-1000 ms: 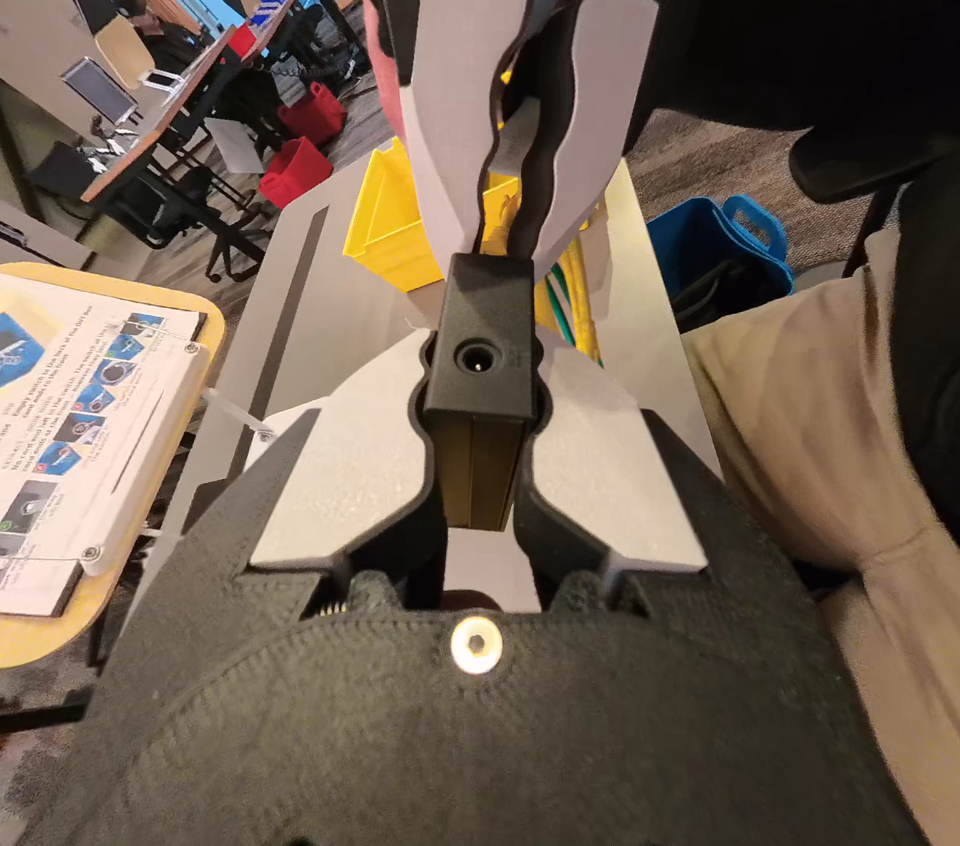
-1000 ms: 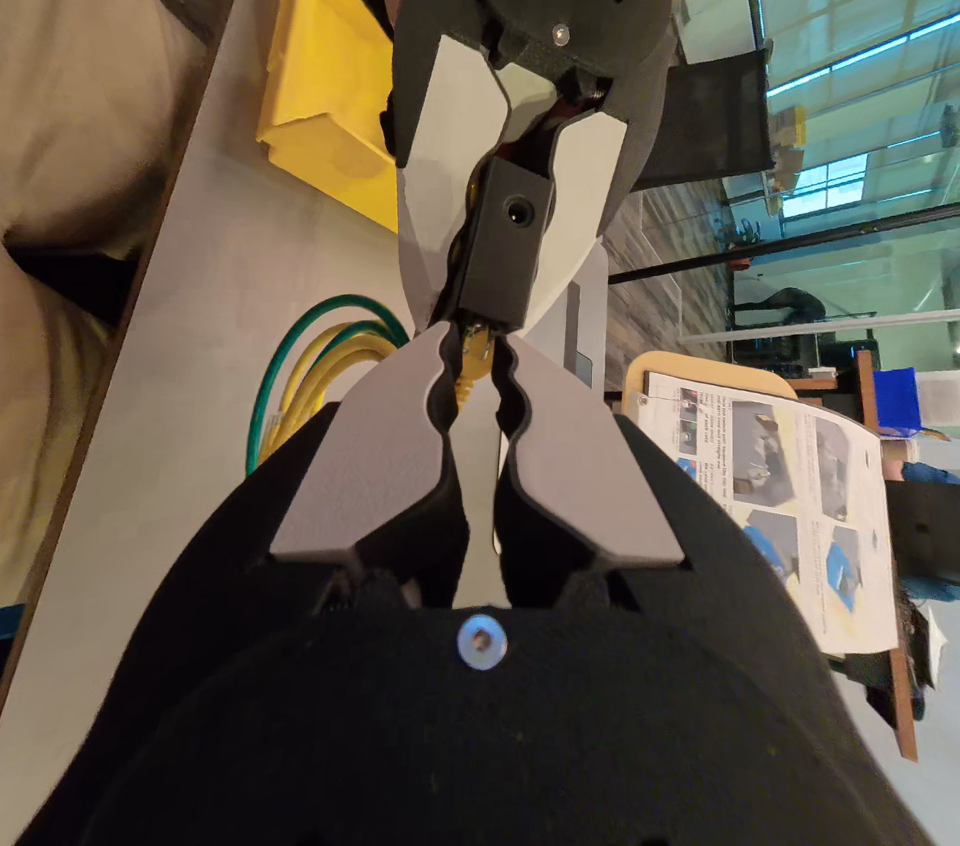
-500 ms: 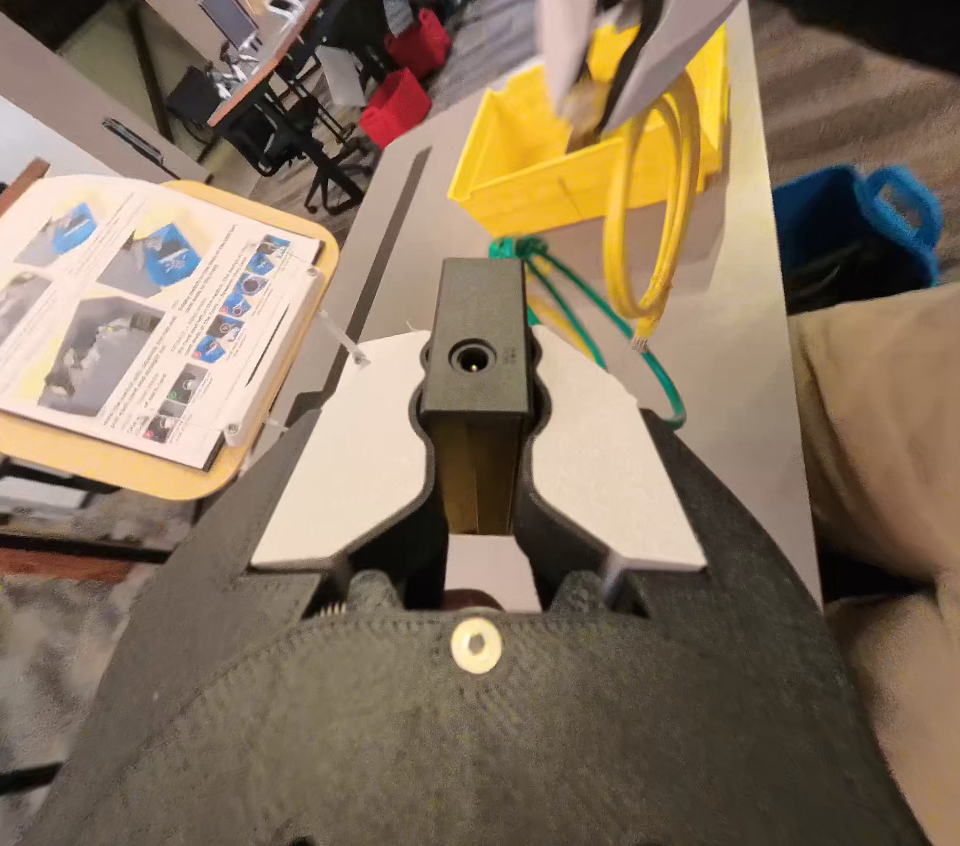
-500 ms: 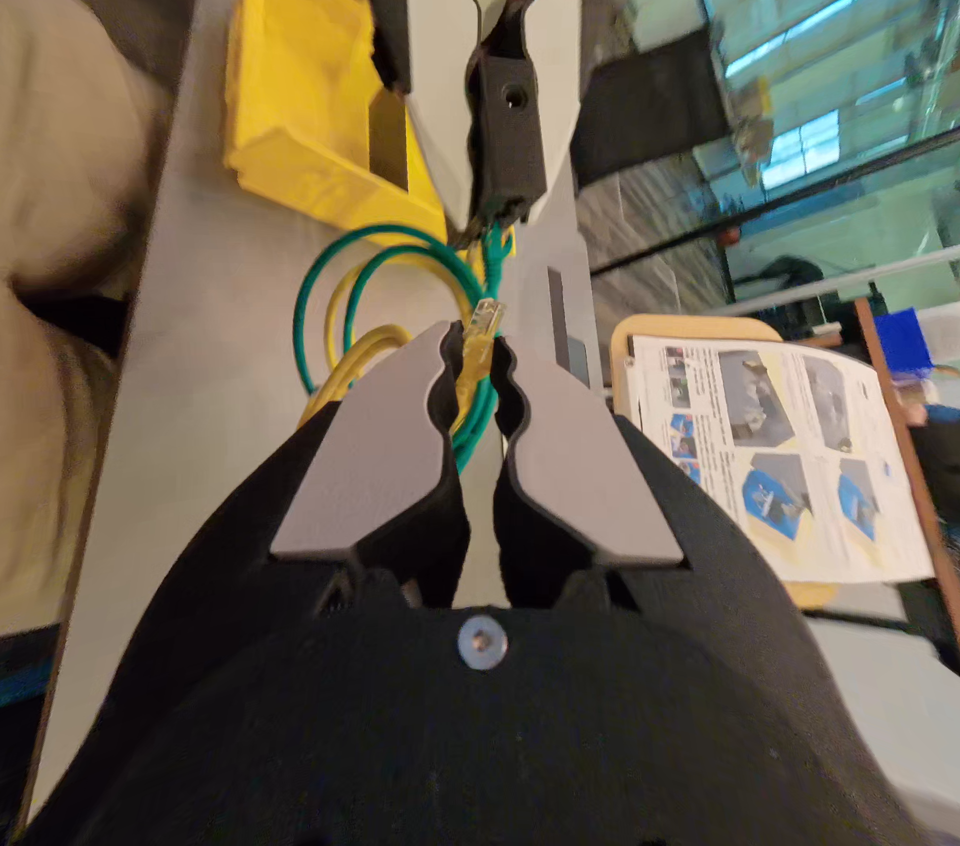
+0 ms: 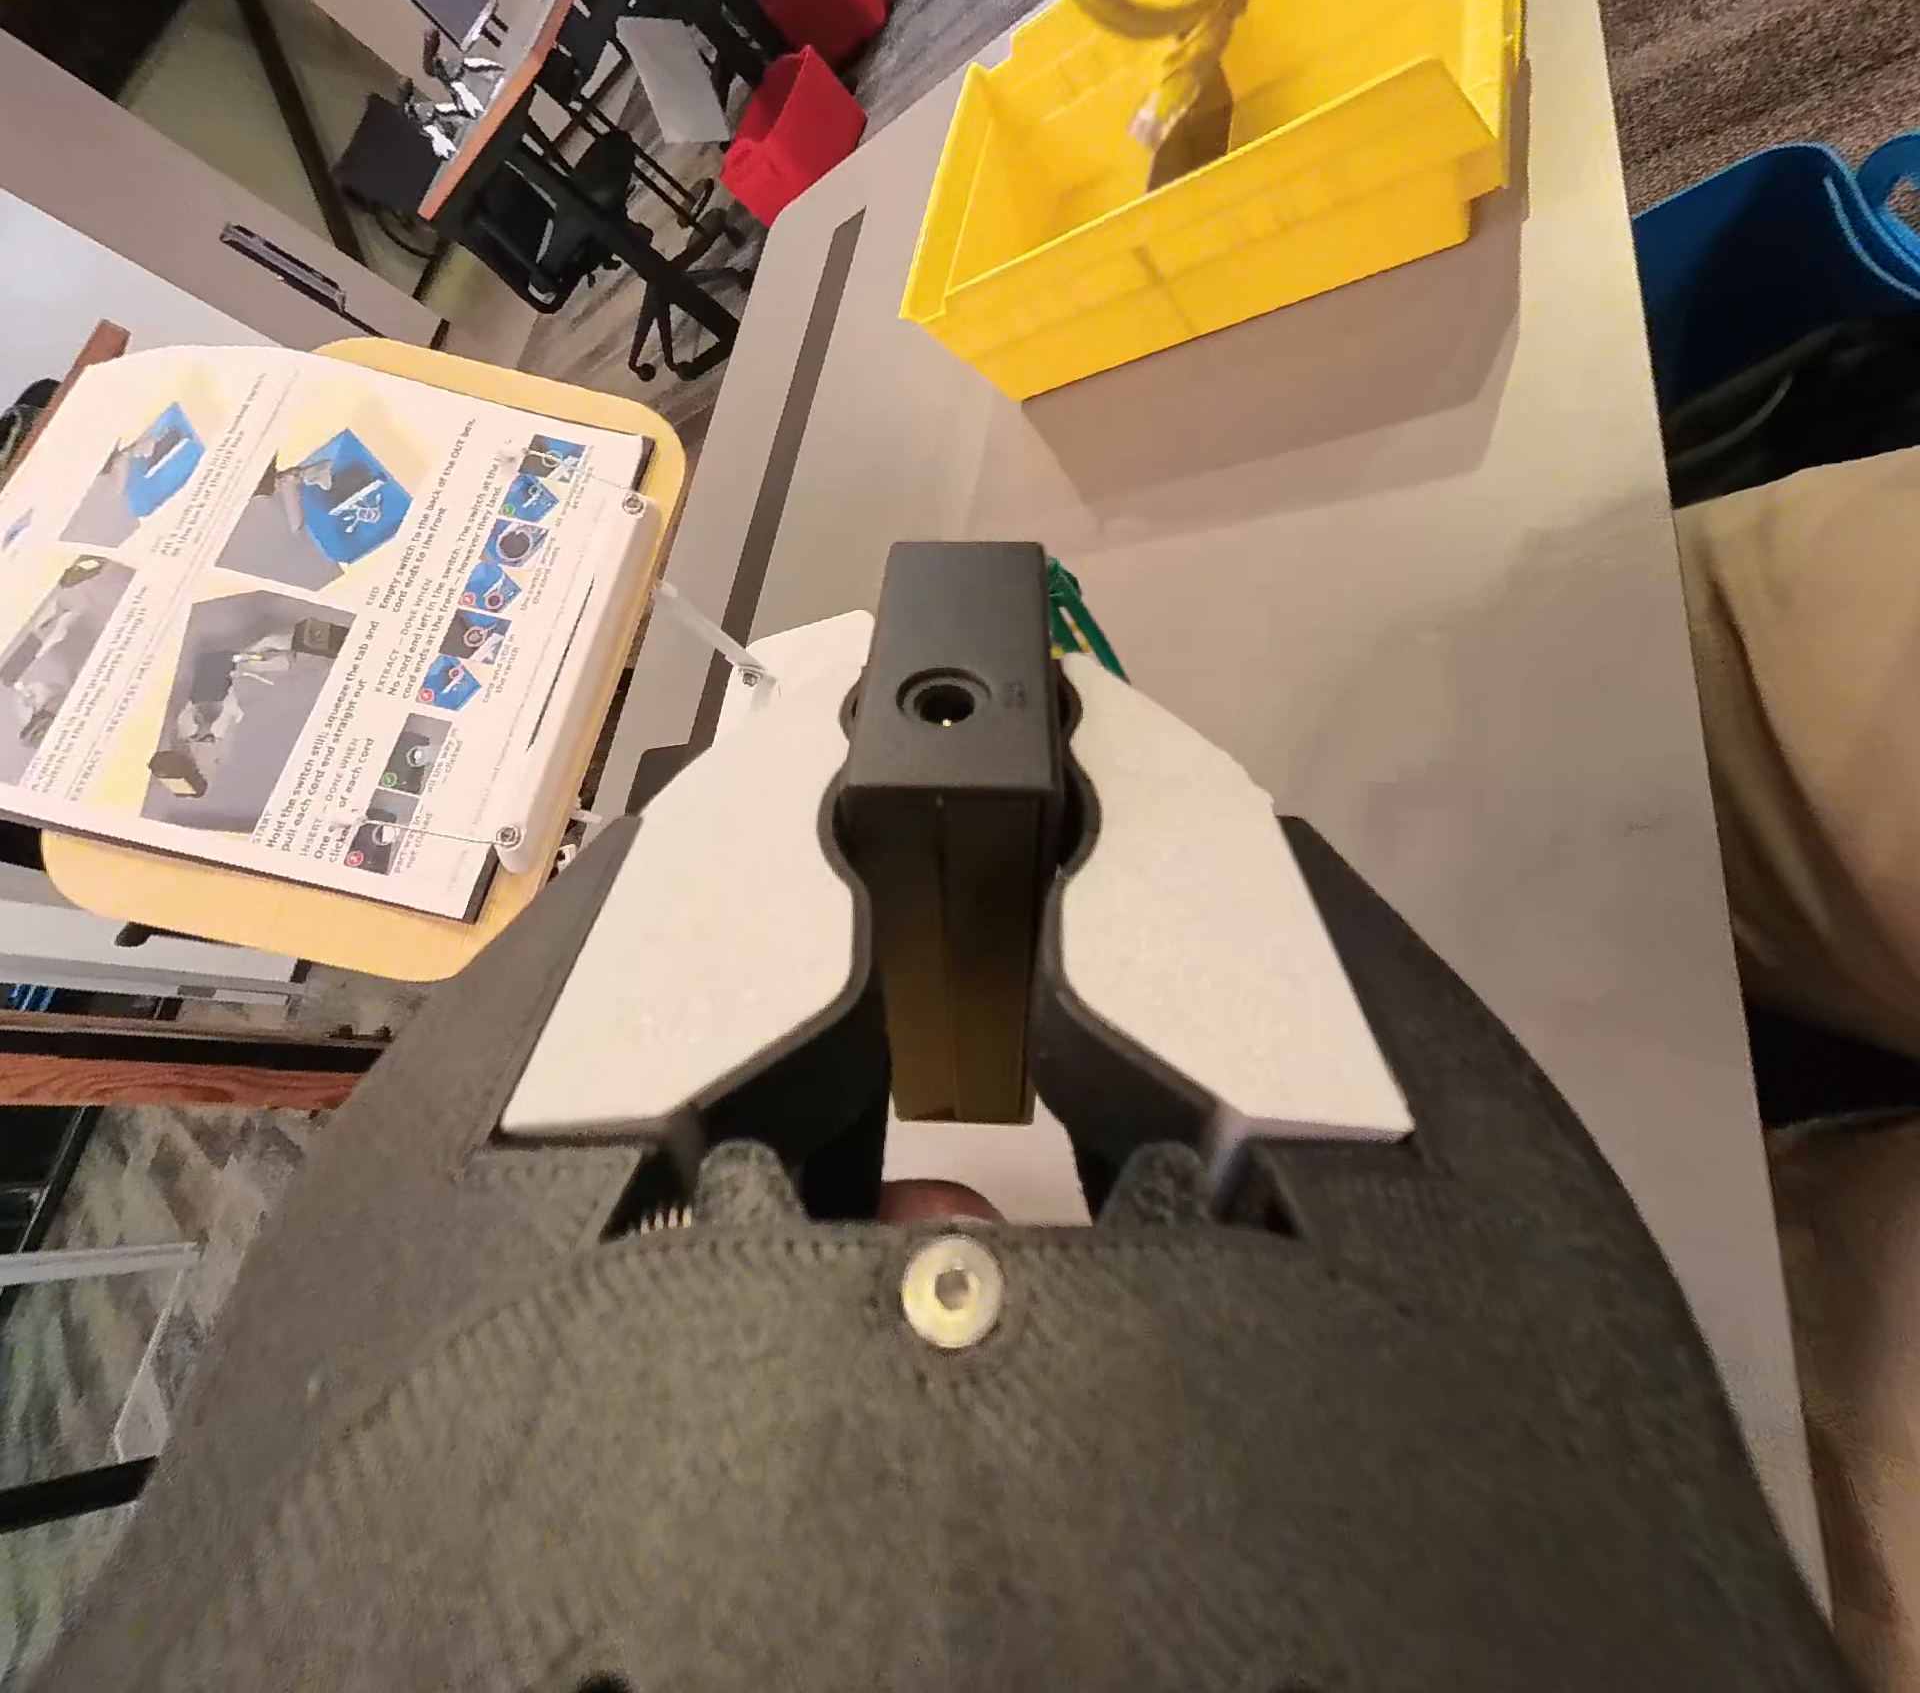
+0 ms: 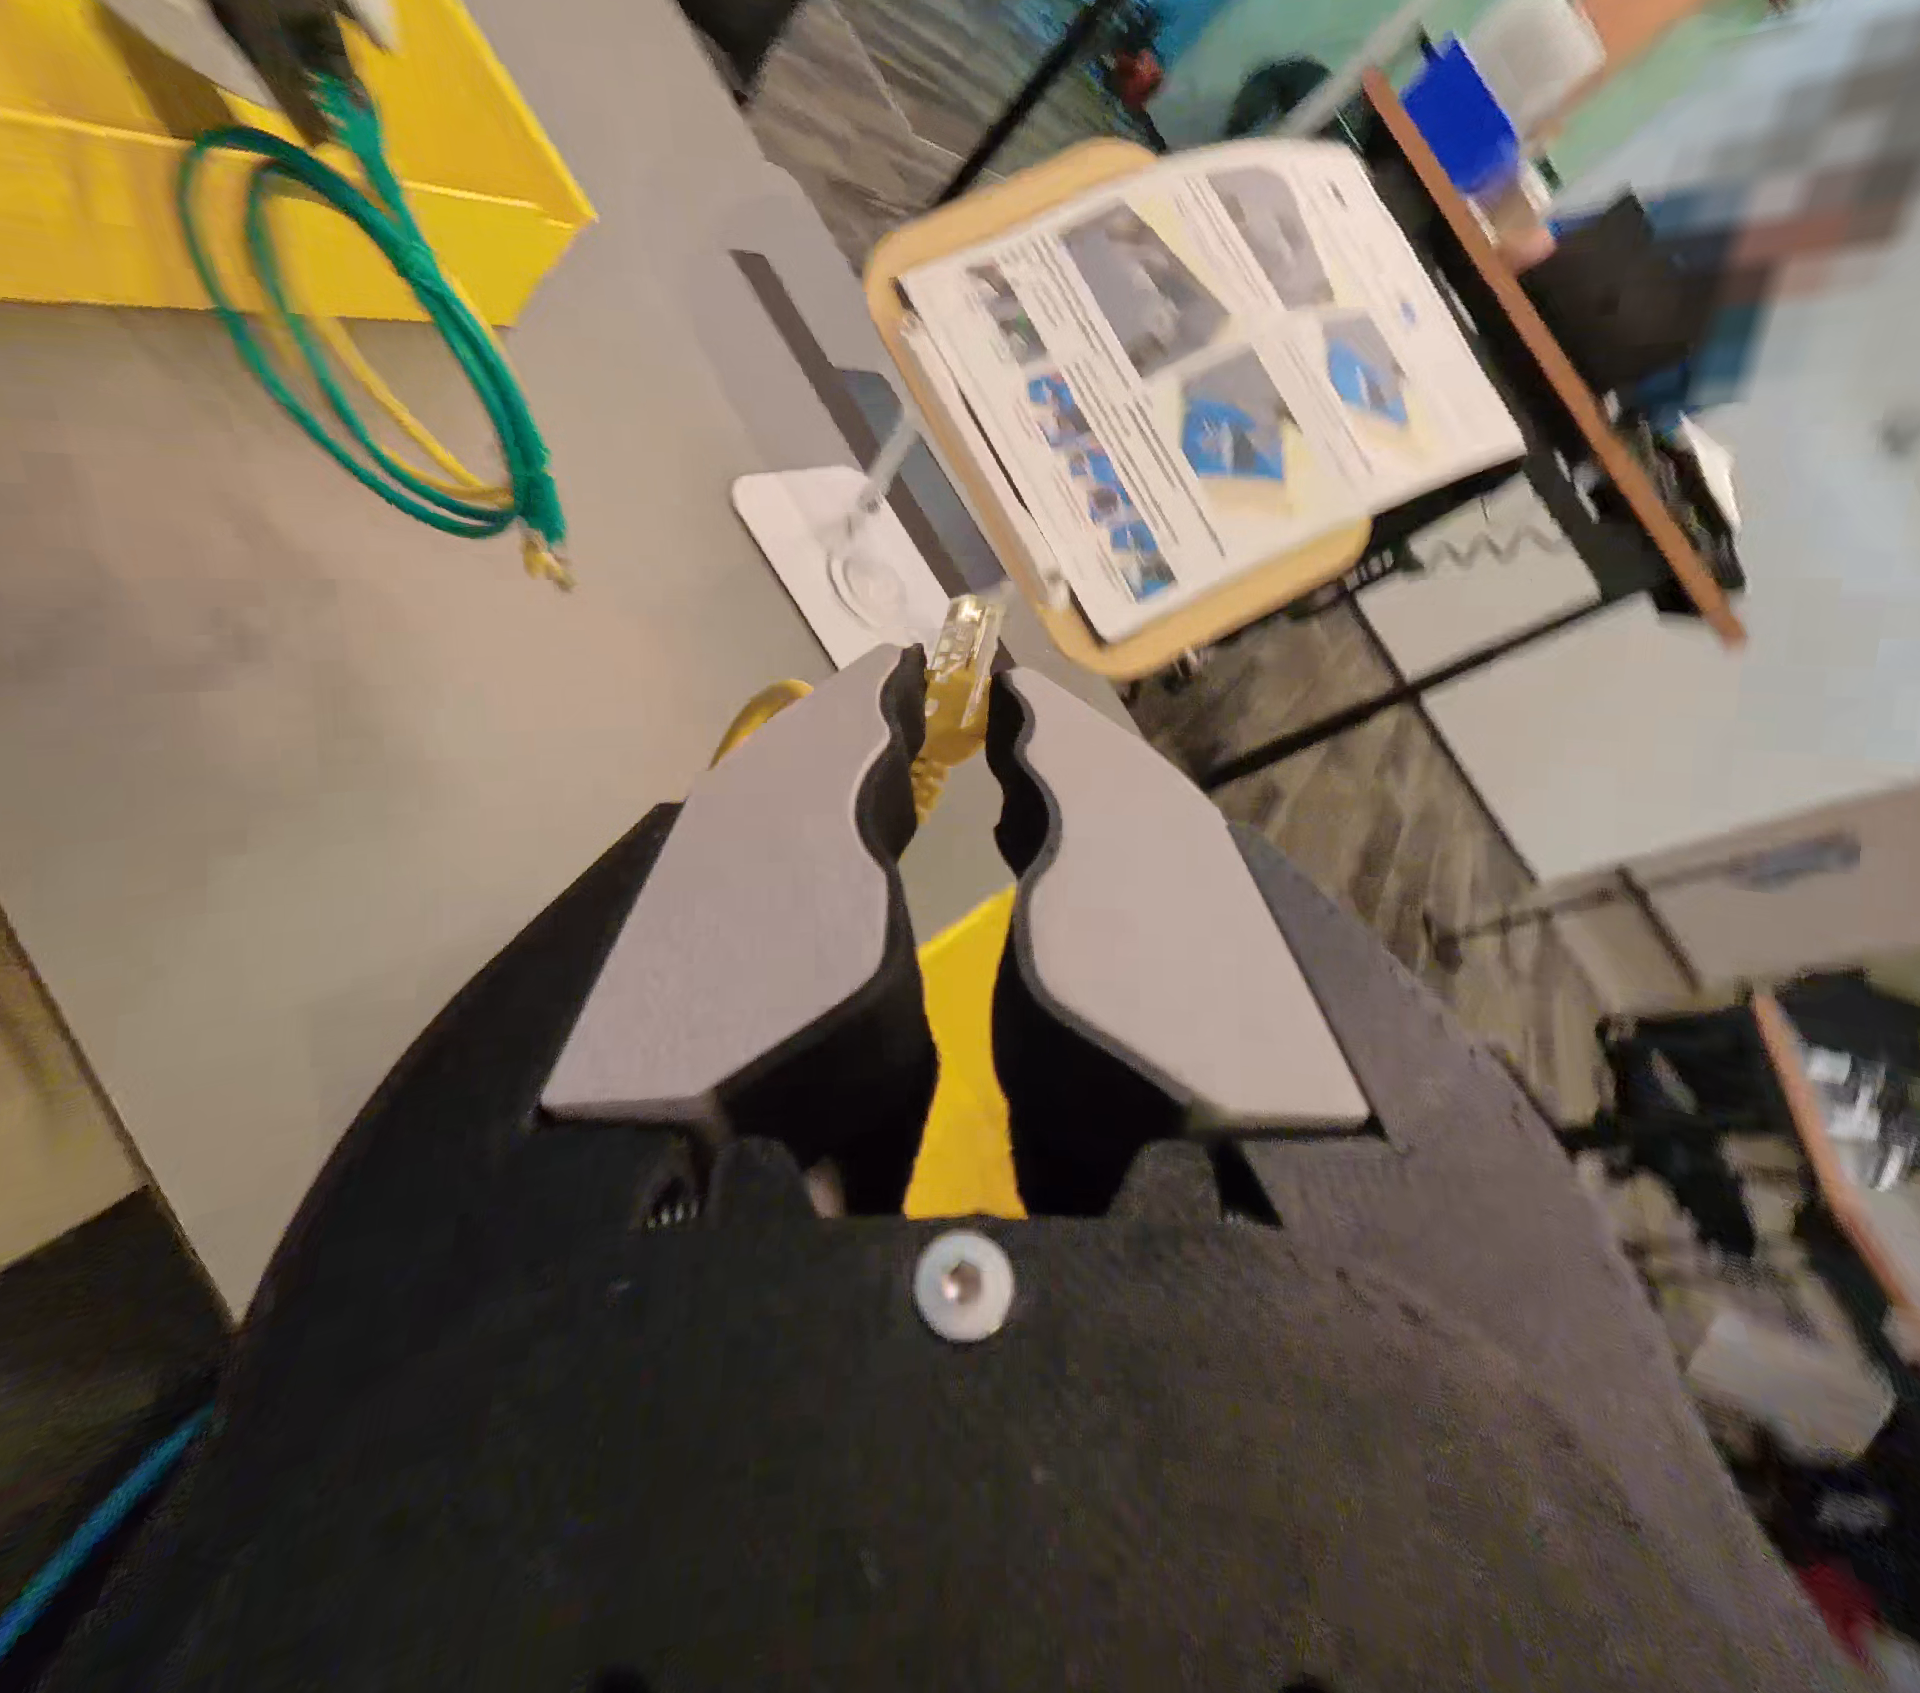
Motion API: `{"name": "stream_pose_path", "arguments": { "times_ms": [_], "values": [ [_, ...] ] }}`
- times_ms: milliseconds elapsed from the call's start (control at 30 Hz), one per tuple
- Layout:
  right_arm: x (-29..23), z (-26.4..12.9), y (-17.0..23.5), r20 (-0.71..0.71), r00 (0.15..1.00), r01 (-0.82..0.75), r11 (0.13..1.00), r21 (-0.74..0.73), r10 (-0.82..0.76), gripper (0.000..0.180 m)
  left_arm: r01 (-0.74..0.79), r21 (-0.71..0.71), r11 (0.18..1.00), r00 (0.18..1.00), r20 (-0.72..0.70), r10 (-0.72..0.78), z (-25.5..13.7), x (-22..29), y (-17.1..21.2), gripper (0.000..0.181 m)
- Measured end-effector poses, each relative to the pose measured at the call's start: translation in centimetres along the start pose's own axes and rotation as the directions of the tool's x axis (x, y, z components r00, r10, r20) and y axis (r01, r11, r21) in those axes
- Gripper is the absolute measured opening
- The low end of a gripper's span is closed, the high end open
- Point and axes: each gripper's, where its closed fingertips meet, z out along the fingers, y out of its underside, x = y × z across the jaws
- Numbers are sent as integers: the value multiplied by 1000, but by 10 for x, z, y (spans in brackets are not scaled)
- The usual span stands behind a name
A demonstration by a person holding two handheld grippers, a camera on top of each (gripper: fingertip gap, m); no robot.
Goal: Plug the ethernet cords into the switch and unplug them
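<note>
My left gripper [image 5: 956,656] is shut on the black switch [image 5: 951,708], held above the grey table. Green cords still hang from the switch's far end [image 5: 1075,630]; in the right wrist view they loop down [image 6: 416,355] from the switch [image 6: 281,22] in the left gripper at top left. My right gripper [image 6: 961,667] is shut on the plug of a yellow cord [image 6: 956,698], free of the switch. In the left wrist view that yellow cord [image 5: 1174,12] dangles over the yellow bin [image 5: 1247,116], its other plug hanging loose.
A yellow bin [image 6: 468,116] sits on the grey table [image 5: 1351,708]. An instruction sheet on a wooden stand [image 5: 312,604] is to the left of the table. A blue basket [image 5: 1787,293] and a person's beige-clad leg [image 5: 1818,760] are to the right. The gap from one gripper's tips to the other's is roughly 25 cm.
The right gripper has pulled the yellow cord's plug out of the switch and swung away with it, above the yellow bin. The left gripper still holds the switch, now lower.
</note>
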Motion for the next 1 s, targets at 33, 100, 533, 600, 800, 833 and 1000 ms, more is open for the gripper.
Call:
{"name": "stream_pose_path", "arguments": {
  "times_ms": [33,100,533,600,800,833,1000],
  "values": [
    [9,-5,18,-34,998,-58,998,-25,58,12,-5,-7,1000,1000,8,5,0,-1,1,29],
    [18,-9,62,-90,981,-181,979,-90,173,11,-14,-18,1000,1000,16,14,0,-2,2,29],
    [-8,-8,303,-440,702,-707,621,-338,560,16,-39,-40,998,999,-1,39,8,5,5,29],
    [-9,-11,315,-477,740,-667,614,-423,475,38,-37,-27,999,999,0,37,8,6,4,29],
    [-6,0,217,-309,900,-409,842,-352,308,47,-51,32,998,999,-5,51,7,10,-7,29],
    [-18,10,176,-200,928,-361,892,-274,314,49,-54,51,997,999,-4,54,6,11,-12,29],
    [-103,49,1,195,981,-9,998,67,-5,51,-103,114,988,994,-30,107,3,26,-35,29]
  ]
}}
